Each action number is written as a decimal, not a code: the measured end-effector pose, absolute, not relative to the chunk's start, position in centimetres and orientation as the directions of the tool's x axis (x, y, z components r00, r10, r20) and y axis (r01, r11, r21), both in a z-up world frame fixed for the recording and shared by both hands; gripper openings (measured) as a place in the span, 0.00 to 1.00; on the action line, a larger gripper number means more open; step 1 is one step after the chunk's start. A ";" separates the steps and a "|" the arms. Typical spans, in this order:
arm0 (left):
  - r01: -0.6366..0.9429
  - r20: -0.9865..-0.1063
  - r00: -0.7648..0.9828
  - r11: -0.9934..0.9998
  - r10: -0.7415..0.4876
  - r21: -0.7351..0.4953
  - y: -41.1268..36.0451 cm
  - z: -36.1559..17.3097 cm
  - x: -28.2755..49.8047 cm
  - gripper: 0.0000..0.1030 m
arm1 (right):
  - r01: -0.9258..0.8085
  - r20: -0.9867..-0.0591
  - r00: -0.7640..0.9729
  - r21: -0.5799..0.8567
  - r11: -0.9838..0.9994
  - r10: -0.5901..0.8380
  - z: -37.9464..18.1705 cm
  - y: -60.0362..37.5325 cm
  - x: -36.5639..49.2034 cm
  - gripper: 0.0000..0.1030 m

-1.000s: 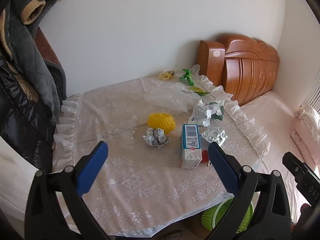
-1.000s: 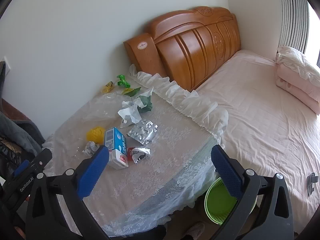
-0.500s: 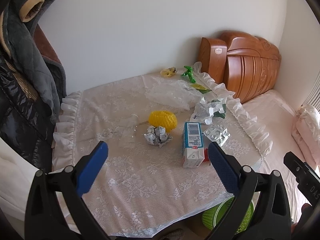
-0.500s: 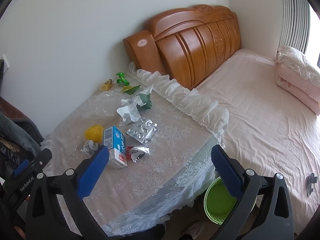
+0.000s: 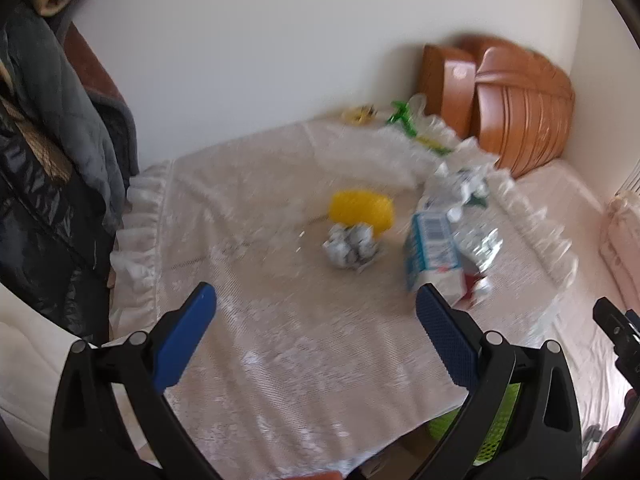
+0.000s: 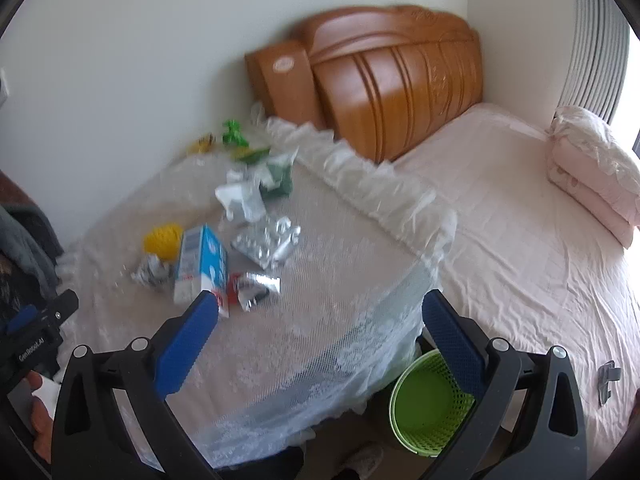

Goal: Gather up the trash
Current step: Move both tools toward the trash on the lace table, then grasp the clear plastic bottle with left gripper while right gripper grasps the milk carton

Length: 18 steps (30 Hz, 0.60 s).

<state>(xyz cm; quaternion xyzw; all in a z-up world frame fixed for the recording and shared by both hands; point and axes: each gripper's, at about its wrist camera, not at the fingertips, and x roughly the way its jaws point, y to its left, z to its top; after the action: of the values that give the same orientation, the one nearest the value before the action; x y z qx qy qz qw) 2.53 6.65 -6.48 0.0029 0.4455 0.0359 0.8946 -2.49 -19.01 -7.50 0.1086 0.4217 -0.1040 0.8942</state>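
Both grippers, left gripper (image 5: pixel 316 312) and right gripper (image 6: pixel 320 316), hang spread wide and empty above a lace-covered table (image 6: pixel 312 320); milk carton (image 6: pixel 202 260) lies at eleven o'clock, green wastebasket (image 6: pixel 428 404) at five.

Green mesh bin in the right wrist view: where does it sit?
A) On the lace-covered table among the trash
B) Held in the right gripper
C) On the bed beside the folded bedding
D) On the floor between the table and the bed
D: the green mesh bin stands on the floor below the draped edge of the table, beside the bed.
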 end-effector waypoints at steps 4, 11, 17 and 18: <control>-0.041 -0.817 0.572 0.997 0.078 0.066 8.2 -8.6 3.0 0.93 | 0.267 -0.817 0.575 0.145 0.953 -0.037 -9.9 -18.7 -1.8 0.98; -0.049 -0.827 0.557 0.997 0.078 0.062 10.6 -10.4 3.9 0.93 | 0.237 -0.845 0.535 0.147 0.960 -0.002 -12.4 -17.1 -0.2 0.98; -0.045 -0.837 0.542 0.997 0.076 0.062 12.8 -12.0 5.6 0.93 | 0.180 -0.842 0.540 0.118 0.977 0.002 -12.6 -14.9 1.3 0.98; -0.037 -0.839 0.540 0.997 0.071 0.060 13.0 -12.3 6.0 0.93 | 0.174 -0.842 0.539 0.115 0.978 0.003 -12.6 -14.6 1.5 0.98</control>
<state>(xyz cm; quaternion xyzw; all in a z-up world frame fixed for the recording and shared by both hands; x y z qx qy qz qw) 6.02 13.05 -12.31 0.0178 0.4788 0.0306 0.8772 1.53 -14.57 -12.63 0.0928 0.4775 -0.0491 0.8723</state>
